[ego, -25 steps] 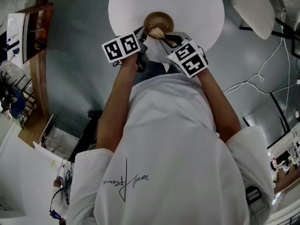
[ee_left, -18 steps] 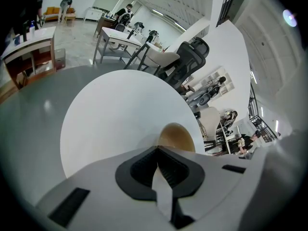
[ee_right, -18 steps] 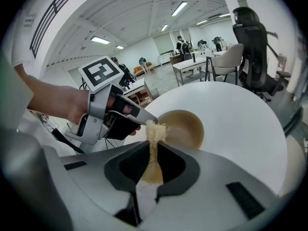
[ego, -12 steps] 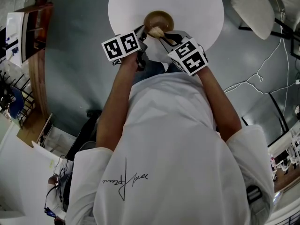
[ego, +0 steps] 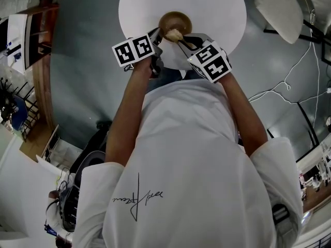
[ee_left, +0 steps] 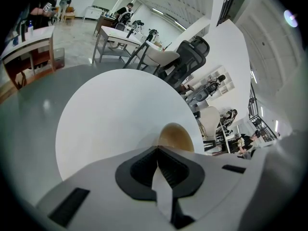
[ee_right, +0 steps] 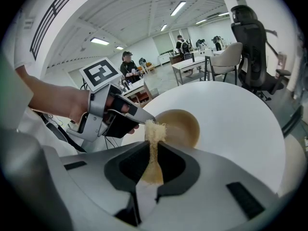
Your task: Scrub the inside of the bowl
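Barely anything has shifted: the right gripper (ee_right: 154,148) has nudged its scrubber (ee_right: 155,129) a touch farther over the bowl (ee_right: 185,128) (a small brown one), which sits by the near edge of the round white table (ego: 212,4). Its jaws clamp the scrubber. The left gripper (ee_left: 157,150) is closed on the bowl's near rim.

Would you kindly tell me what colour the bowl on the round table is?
The bowl is tan-brown, clearest in the right gripper view.
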